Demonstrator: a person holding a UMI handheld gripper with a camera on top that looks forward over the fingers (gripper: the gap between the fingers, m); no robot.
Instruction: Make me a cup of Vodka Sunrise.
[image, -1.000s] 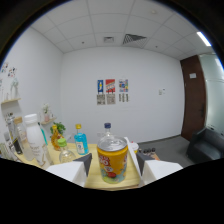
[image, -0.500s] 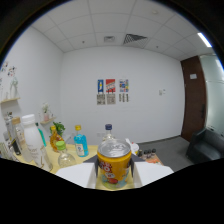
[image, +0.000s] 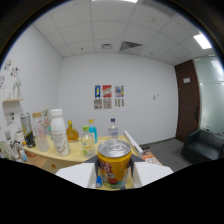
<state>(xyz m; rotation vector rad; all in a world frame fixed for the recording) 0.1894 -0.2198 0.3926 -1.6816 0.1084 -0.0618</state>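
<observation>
Right between the two fingers of the gripper (image: 114, 175) sits a yellow can (image: 114, 164) with a silver top and a red and orange label, and both white fingers (image: 75, 174) appear to press against its sides, so the gripper is closed on it and carries it (the lower part of the can is hidden in the dark below). Beyond the can, a pale yellow table (image: 60, 154) holds a row of drinks: a white bottle (image: 58, 132) with a pale cap, a dark can (image: 27, 131) near it, a small amber bottle (image: 73, 132), a blue-capped bottle (image: 91, 131) and a clear bottle (image: 113, 130) standing just behind the held can. A glass jar (image: 88, 145) stands near the table's front edge. On the white back wall hang three posters (image: 108, 96), and a dark wooden door (image: 186, 105) shows off to one side.
</observation>
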